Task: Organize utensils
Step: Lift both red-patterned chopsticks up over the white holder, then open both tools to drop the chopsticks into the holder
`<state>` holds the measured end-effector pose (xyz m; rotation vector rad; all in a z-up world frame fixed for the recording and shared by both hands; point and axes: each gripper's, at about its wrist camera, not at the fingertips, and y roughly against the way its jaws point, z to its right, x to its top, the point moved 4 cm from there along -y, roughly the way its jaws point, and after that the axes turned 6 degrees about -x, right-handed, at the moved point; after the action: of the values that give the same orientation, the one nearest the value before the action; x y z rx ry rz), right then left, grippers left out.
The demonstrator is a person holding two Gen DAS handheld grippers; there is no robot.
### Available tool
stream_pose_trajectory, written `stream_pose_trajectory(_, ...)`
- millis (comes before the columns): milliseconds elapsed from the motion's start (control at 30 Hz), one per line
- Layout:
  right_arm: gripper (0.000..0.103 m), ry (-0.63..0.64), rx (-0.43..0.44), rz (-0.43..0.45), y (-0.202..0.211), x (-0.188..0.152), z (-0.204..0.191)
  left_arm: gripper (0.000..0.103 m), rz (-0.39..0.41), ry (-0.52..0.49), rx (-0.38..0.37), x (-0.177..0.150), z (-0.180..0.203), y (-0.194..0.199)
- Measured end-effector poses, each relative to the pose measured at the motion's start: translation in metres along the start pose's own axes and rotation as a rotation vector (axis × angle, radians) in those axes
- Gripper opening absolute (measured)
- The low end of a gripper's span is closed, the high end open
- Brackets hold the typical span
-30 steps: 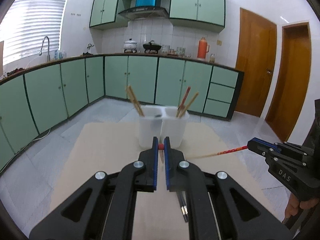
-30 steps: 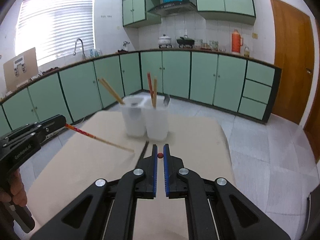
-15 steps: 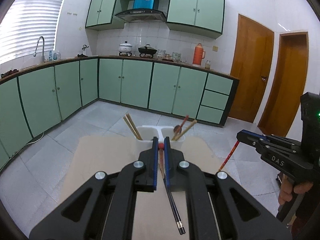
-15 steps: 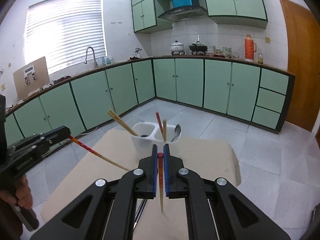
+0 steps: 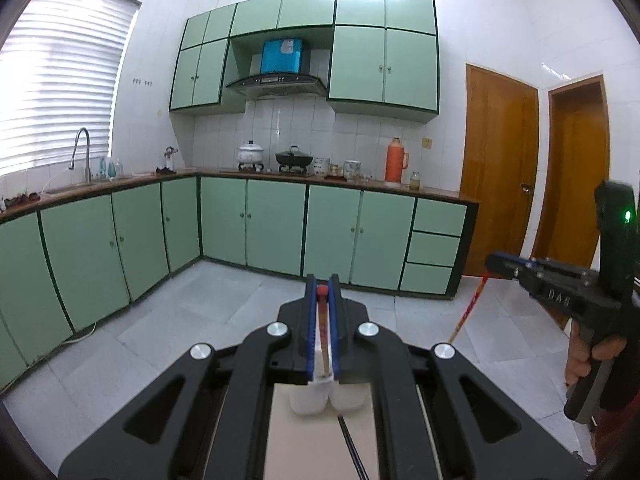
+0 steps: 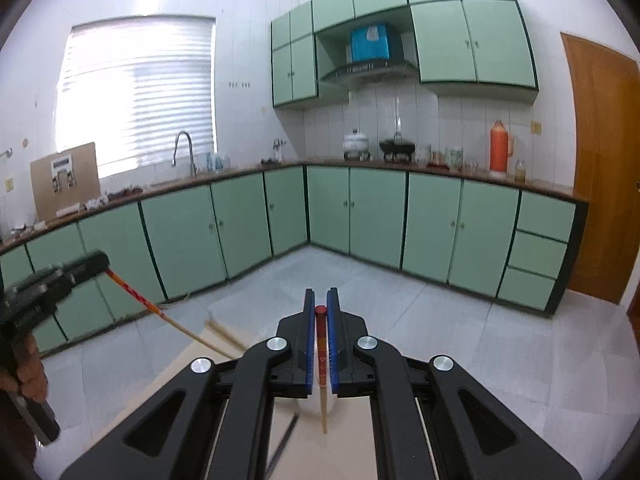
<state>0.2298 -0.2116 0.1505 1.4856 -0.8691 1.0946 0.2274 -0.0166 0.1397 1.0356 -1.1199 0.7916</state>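
Risk: either red-topped wooden chopstick could swing or slip, since each was pinched only near its top & hung free. Left tool (image 5: 322, 316) clamped one chopstick (image 5: 323, 340), directly above white plastic twin-cup holder (image 5: 326, 398) on beige table (image 5: 316, 448). Right tool (image 6: 321, 336) clamped the other chopstick (image 6: 322, 384), tip dangling over table.
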Motion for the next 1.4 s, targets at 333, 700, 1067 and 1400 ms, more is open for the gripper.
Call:
stream_pose_trajectory(333,0.006,0.012,-0.019,0.029,-0.067,0.040,-0.001,0.005,-0.094,-0.025,0.017,-0.001,-0.003,-0.075)
stream_pose_trajectory(700,0.006,-0.029,0.037,-0.105,-0.135,-0.013,-0.007,0.005,-0.184,0.004,0.052,-0.033,-0.035,-0.129)
stream_pose_trajectory(1067,0.013,-0.058,0.107,-0.234,-0.153,-0.053,-0.011,0.018,-0.316,0.028,0.058,-0.078,-0.050,-0.171)
stream_pose_trajectory(1400,0.052,-0.124,0.036,-0.130,-0.090,-0.066,0.017,0.056,-0.214,0.059,0.068,-0.084,-0.050,-0.113)
